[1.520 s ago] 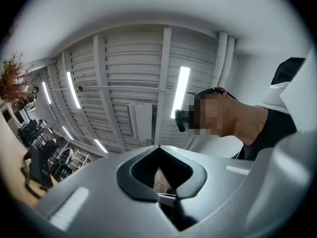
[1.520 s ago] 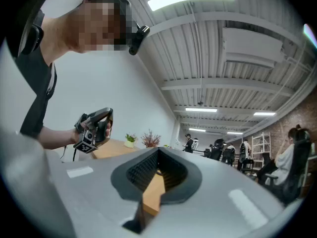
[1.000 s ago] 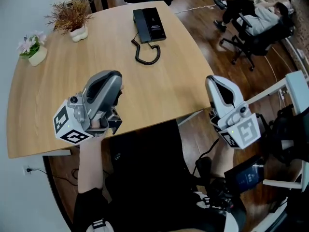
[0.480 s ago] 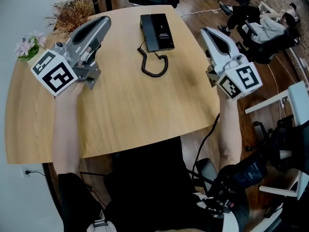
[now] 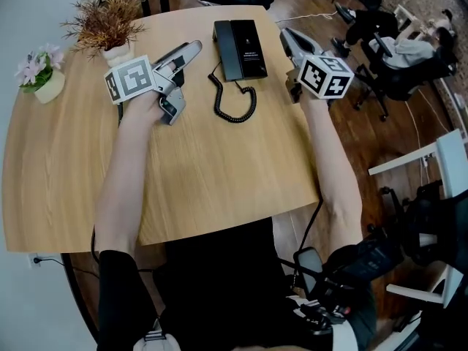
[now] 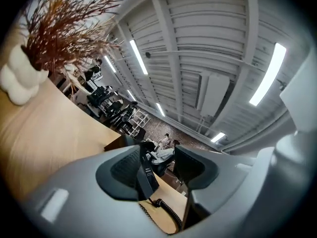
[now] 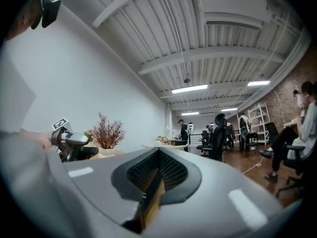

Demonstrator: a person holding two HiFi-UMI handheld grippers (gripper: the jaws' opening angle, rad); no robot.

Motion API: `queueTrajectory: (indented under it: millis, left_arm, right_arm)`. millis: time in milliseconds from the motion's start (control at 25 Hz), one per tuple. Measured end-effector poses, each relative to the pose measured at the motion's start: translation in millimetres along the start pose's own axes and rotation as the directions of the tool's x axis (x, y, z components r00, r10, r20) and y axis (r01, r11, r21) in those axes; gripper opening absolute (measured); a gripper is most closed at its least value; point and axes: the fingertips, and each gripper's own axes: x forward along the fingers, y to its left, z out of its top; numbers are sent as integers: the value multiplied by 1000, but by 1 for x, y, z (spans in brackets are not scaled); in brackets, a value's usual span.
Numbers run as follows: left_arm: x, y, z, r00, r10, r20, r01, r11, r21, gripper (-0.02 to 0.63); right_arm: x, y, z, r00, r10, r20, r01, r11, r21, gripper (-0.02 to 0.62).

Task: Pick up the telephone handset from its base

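Note:
The black telephone [image 5: 248, 46] lies near the far edge of the wooden table [image 5: 183, 167]. Its handset [image 5: 225, 42] rests on the left side of the base, and a coiled cord [image 5: 234, 101] trails toward me. My left gripper [image 5: 194, 47] hovers just left of the phone and points at it. Its jaws are opening and nothing is between the pads. In the left gripper view the phone [image 6: 147, 175] and cord [image 6: 166, 211] show through that gripper's [image 6: 166, 167] gap. My right gripper [image 5: 285, 35] hangs right of the phone, its jaws [image 7: 157, 175] closed and empty.
A dried plant in a white pot [image 5: 110, 28] and a small pot of pink flowers [image 5: 40, 72] stand at the table's left rear. Office chairs with a seated person [image 5: 395, 42] are beyond the right edge. A white frame [image 5: 446, 152] stands at right.
Both grippers have travelled forward across the table and now flank the phone. The left one has dropped lower and rolled, and its jaws have parted.

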Motion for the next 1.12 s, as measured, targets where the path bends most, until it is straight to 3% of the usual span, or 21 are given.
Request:
queueTrajectory:
  millis: [200, 400, 640, 920, 1120]
  left_arm:
    - [15, 29, -14, 999, 37, -16, -38, 998, -50, 238]
    - [29, 47, -21, 998, 54, -14, -55, 993, -108, 291]
    - [51, 57, -25, 998, 45, -51, -52, 988, -146, 293]
    - [77, 72, -34, 981, 71, -180, -103, 980, -172, 293]
    - [92, 79, -44, 946, 118, -303, -161, 979, -121, 293]
  right_arm:
    - [-4, -22, -42, 999, -15, -34, 17, 998, 58, 3]
    - [-7, -31, -48, 1000, 10, -24, -6, 986, 164, 3]
    - [-3, -27, -62, 997, 43, -57, -32, 983, 179, 3]
    - [-2, -23, -66, 996, 48, -80, -34, 986, 161, 3]
    - [-3, -18, -64, 995, 58, -76, -46, 987, 155, 3]
